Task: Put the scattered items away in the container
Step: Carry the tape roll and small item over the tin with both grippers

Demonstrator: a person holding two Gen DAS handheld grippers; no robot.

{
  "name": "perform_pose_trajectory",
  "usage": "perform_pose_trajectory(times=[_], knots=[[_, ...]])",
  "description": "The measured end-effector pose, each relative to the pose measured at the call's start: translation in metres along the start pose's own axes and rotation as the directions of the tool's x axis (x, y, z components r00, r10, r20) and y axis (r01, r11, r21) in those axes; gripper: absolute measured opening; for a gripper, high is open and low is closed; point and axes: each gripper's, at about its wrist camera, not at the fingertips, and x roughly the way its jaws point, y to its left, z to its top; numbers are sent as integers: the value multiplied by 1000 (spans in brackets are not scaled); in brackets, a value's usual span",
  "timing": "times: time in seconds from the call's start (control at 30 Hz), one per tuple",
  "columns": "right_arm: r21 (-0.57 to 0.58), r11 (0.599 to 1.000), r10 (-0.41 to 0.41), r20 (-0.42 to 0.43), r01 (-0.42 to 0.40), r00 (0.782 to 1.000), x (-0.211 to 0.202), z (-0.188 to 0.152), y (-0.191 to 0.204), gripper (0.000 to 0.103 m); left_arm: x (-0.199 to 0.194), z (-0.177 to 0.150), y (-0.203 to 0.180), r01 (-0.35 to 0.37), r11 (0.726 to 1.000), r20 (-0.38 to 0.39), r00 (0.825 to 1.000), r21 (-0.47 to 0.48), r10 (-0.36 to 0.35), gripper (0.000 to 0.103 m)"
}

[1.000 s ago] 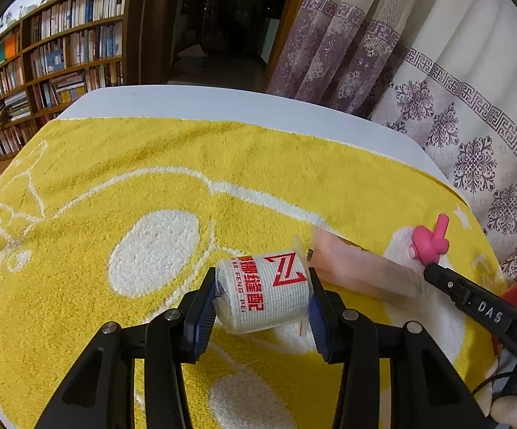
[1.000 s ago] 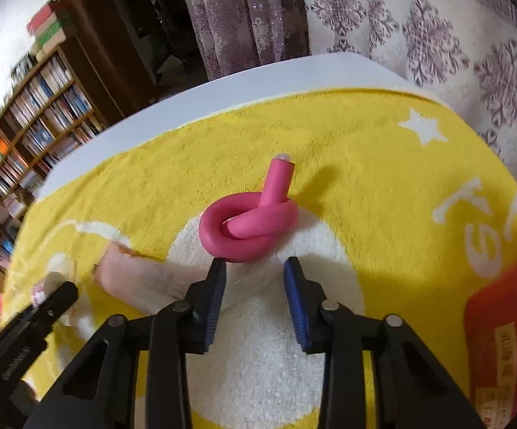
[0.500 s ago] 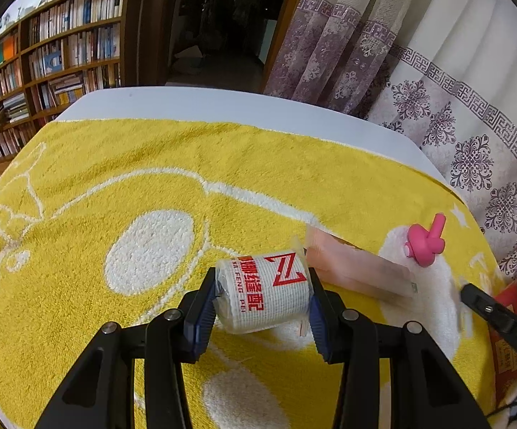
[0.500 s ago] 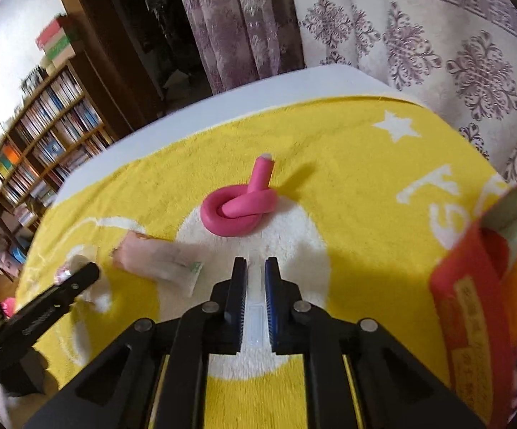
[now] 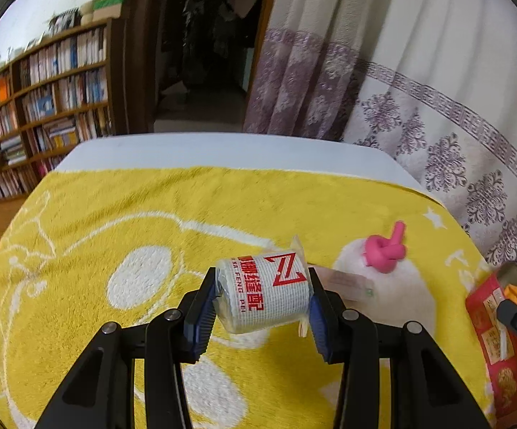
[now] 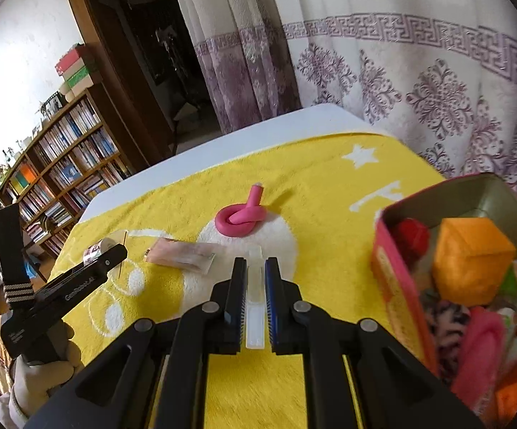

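Because both loads are bound for the red tin (image 6: 398,282) at my right, I hold my left gripper (image 5: 262,304) clamped across the bandage roll's (image 5: 264,295) flat ends, lifted off the yellow towel (image 5: 151,214), while my right gripper (image 6: 255,282) pinches a slim clear tube (image 6: 254,286) lengthwise beside the tin.

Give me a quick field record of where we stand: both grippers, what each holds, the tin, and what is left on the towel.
left gripper: shut on white thread roll with red lettering, held above yellow towel
right gripper: shut on small clear plastic stick
container: red metal tin, open, already holding an orange block and other items
left on towel: pink knotted foam tube; flat pinkish clear packet
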Motion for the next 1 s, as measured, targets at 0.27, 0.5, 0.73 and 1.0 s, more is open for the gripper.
perform_pose_trajectory(times=[0.27, 0.5, 0.73, 1.0], knots=[[26, 998, -56, 69, 55, 996, -40, -6, -26, 11, -23, -3, -33, 42, 996, 44, 998, 84, -46, 47], [75, 992, -106, 111, 98, 988, -71, -13, -57, 11, -45, -13, -62, 84, 984, 68, 993, 155, -95, 47], [126, 985, -133, 140, 115, 981, -94, -21, -85, 11, -64, -24, -84, 116, 975, 78, 988, 188, -133, 47], [160, 980, -143, 164, 117, 976, -112, -28, -109, 11, -77, -35, -106, 155, 968, 66, 983, 198, -171, 47]])
